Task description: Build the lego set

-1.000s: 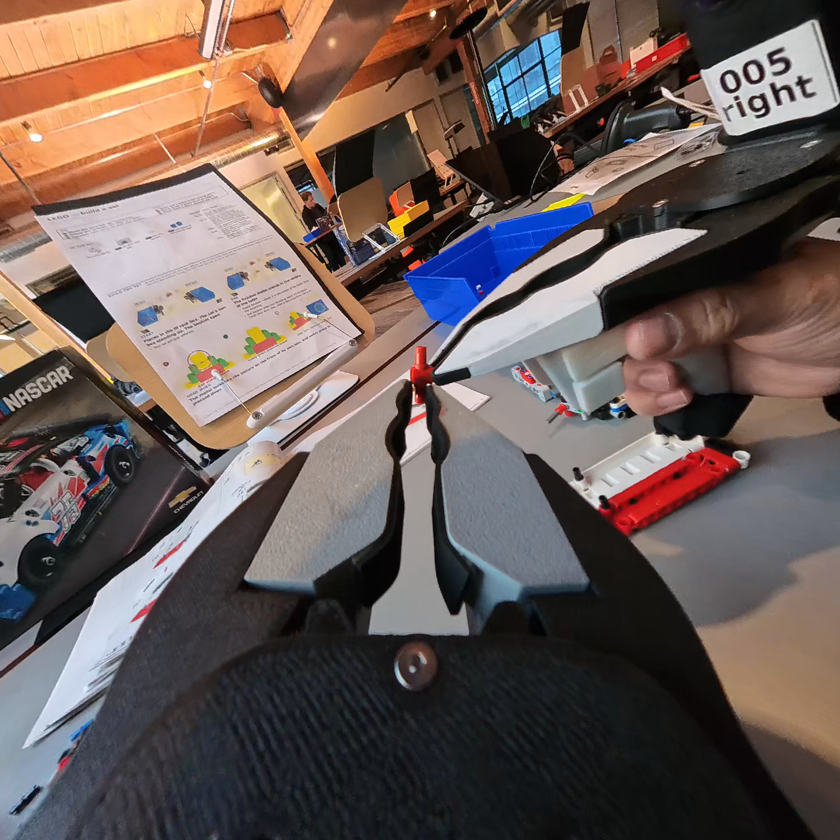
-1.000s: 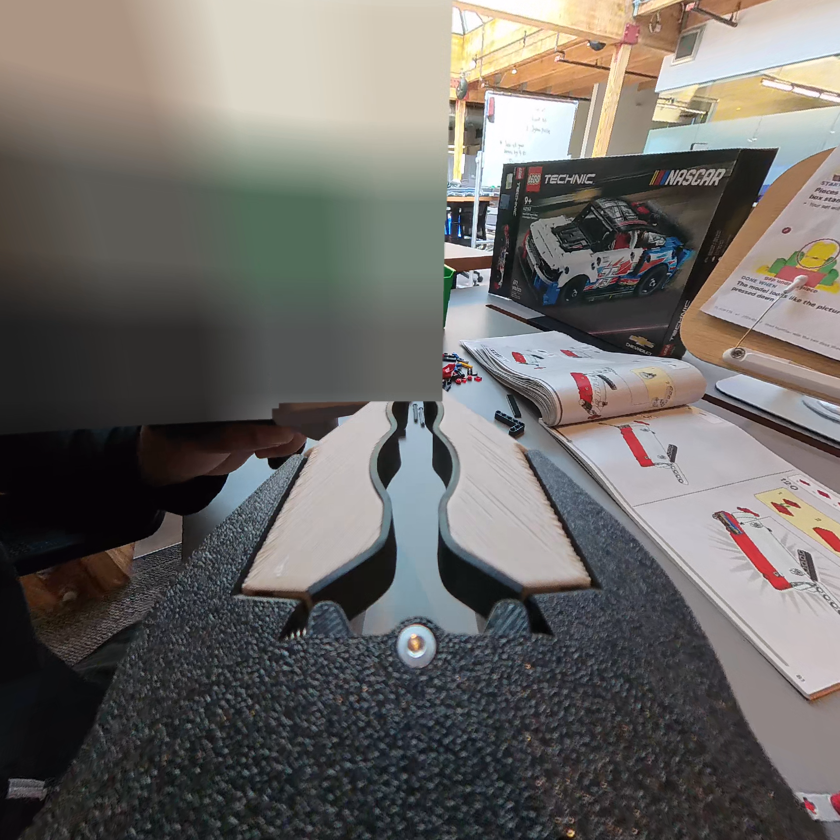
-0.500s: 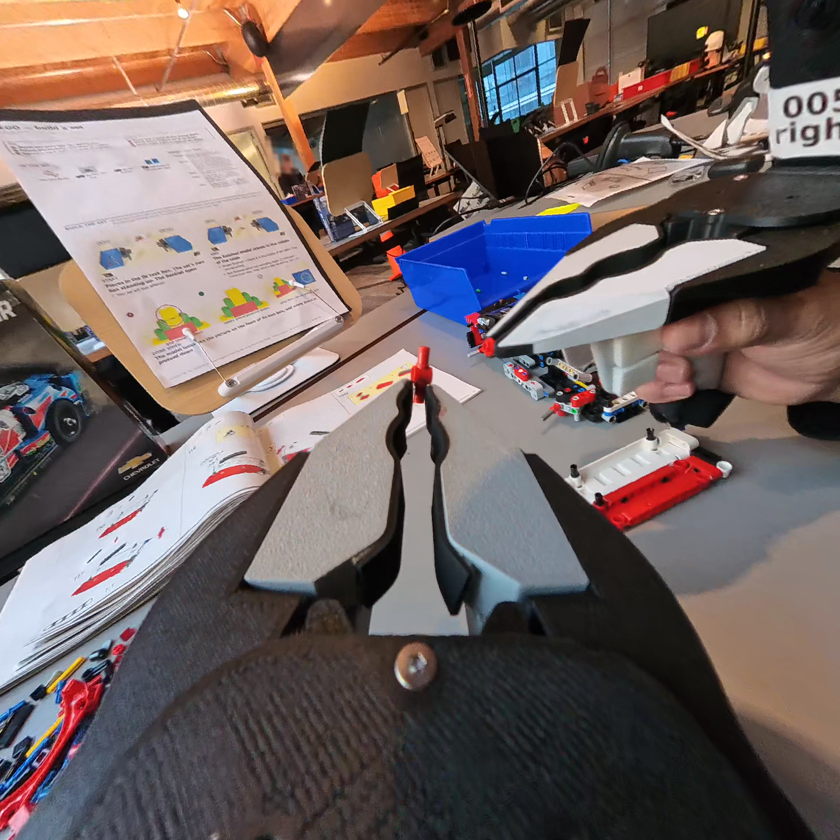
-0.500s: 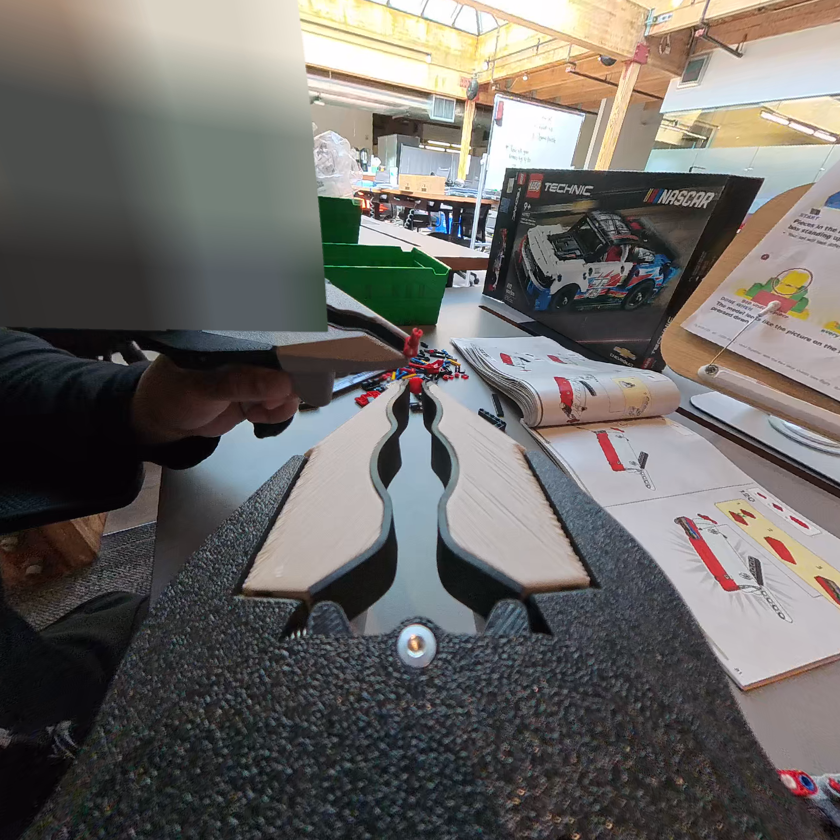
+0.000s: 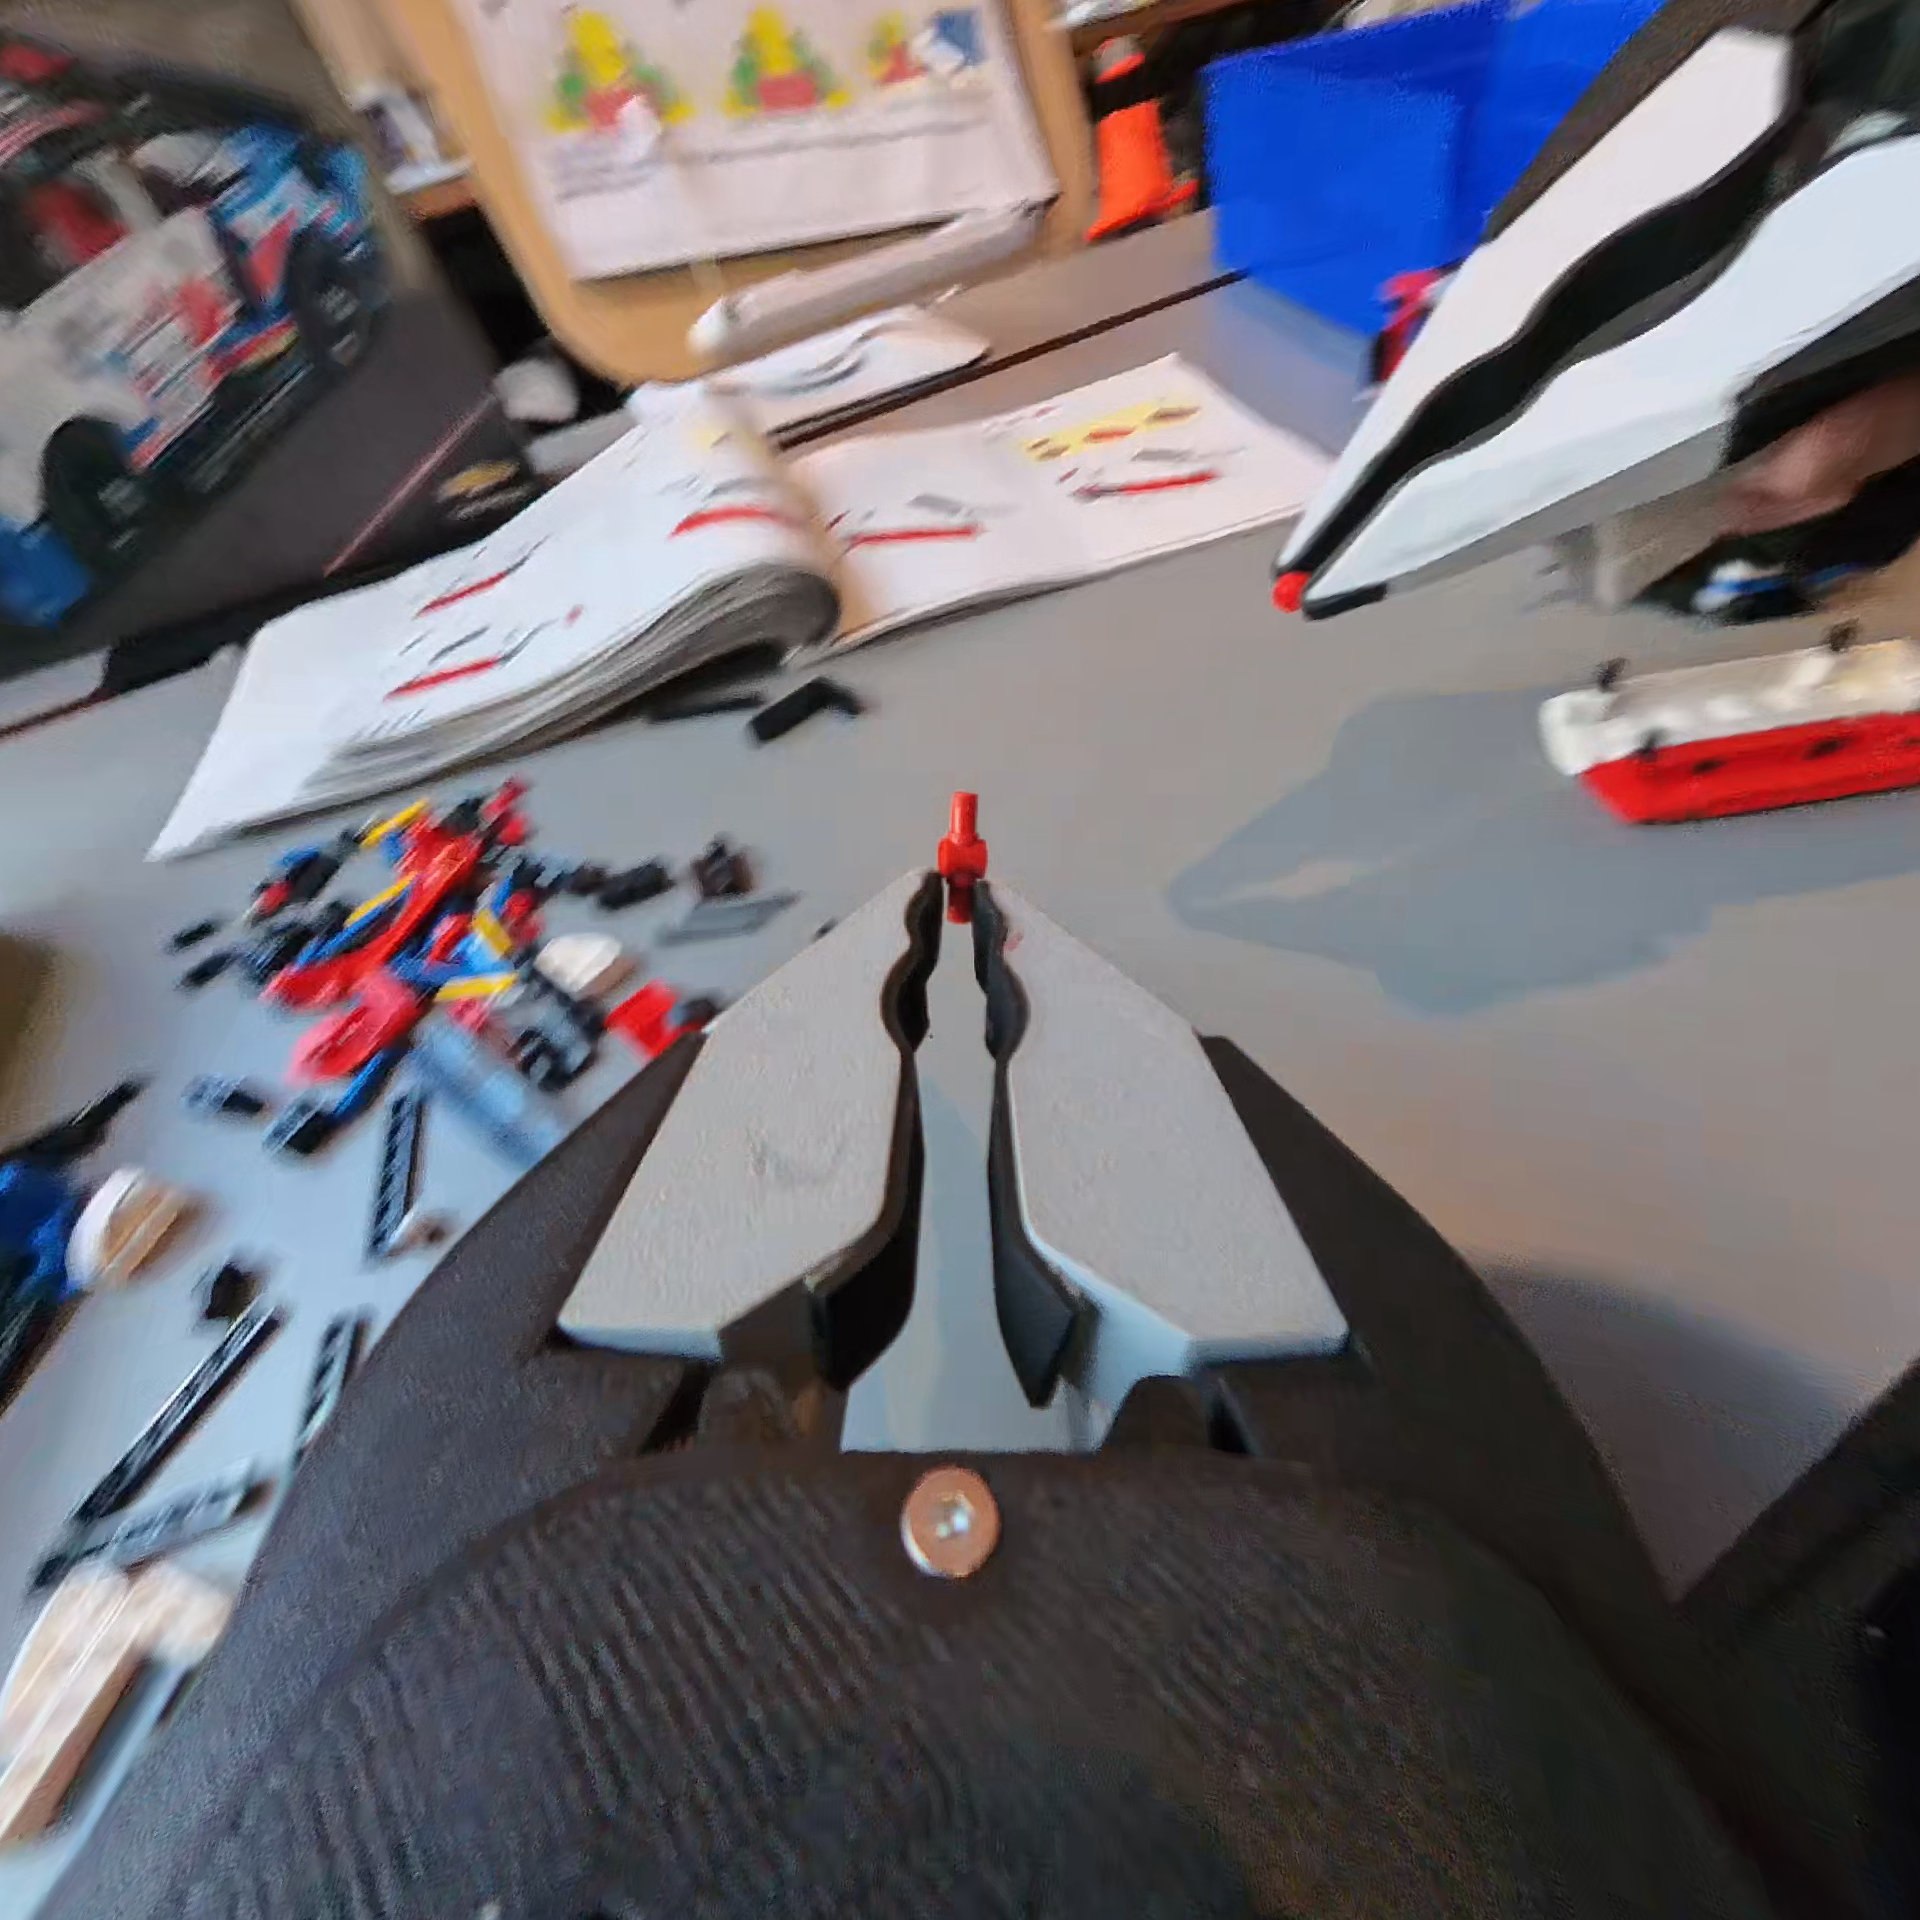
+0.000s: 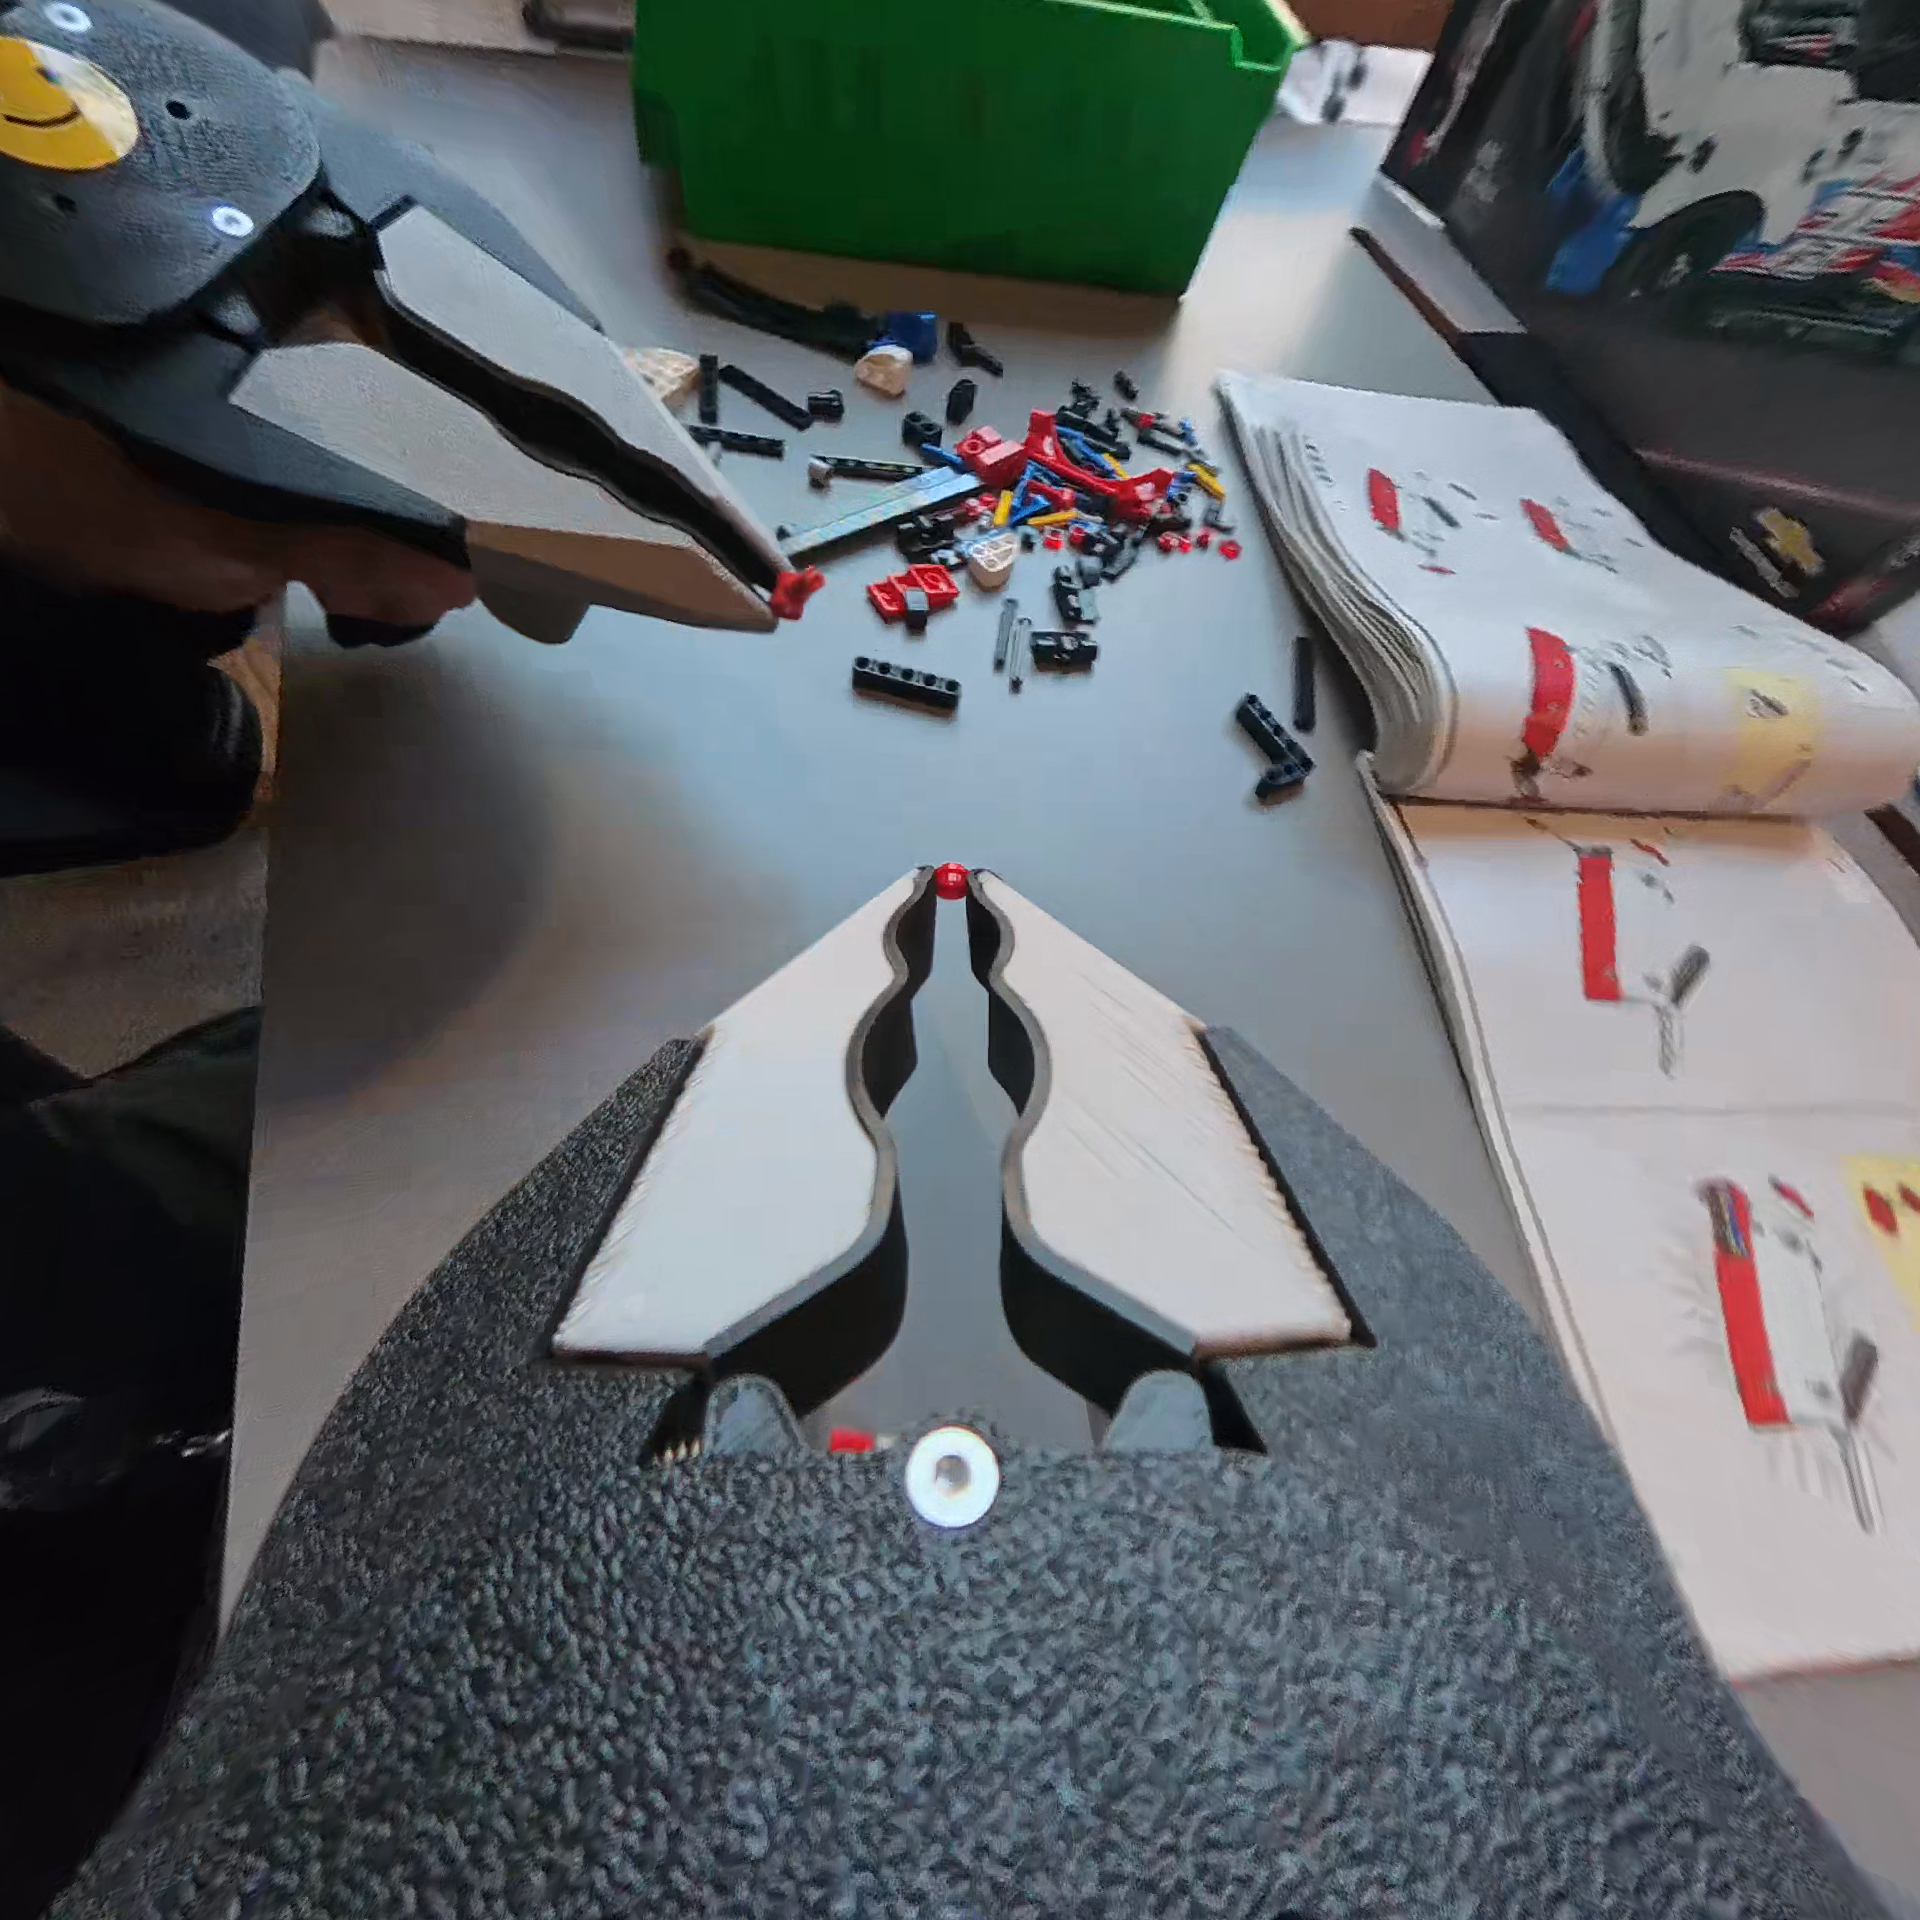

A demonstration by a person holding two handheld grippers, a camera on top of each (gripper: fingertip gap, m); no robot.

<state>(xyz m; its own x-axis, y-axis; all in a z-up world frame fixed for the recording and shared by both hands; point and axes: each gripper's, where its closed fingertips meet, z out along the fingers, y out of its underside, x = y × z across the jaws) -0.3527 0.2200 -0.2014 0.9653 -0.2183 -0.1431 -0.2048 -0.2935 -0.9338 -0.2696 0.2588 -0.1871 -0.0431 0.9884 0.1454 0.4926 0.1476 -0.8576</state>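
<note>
My left gripper (image 5: 958, 894) is shut on a small red pin (image 5: 961, 857) that sticks out past its tips, above the grey table. It also shows in the right wrist view (image 6: 774, 597), still holding the red pin (image 6: 798, 590). My right gripper (image 6: 948, 883) is shut on a tiny red piece (image 6: 949, 879). In the left wrist view it (image 5: 1299, 594) hangs at the upper right with the red piece (image 5: 1286, 592) at its tip. A white and red assembly (image 5: 1745, 732) lies on the table below it.
A pile of loose red, blue, yellow and black pieces (image 6: 1039, 499) lies on the table, also in the left wrist view (image 5: 416, 956). An open instruction book (image 6: 1558, 644), a green bin (image 6: 935, 135), a blue bin (image 5: 1340, 135) and the set's box (image 6: 1714, 208) ring the work area. Left tips to right tips: about 10 centimeters.
Both grippers have tilted down toward the table and drawn apart. The right gripper's tip, which met the red pin a second ago, now carries a tiny red piece.
</note>
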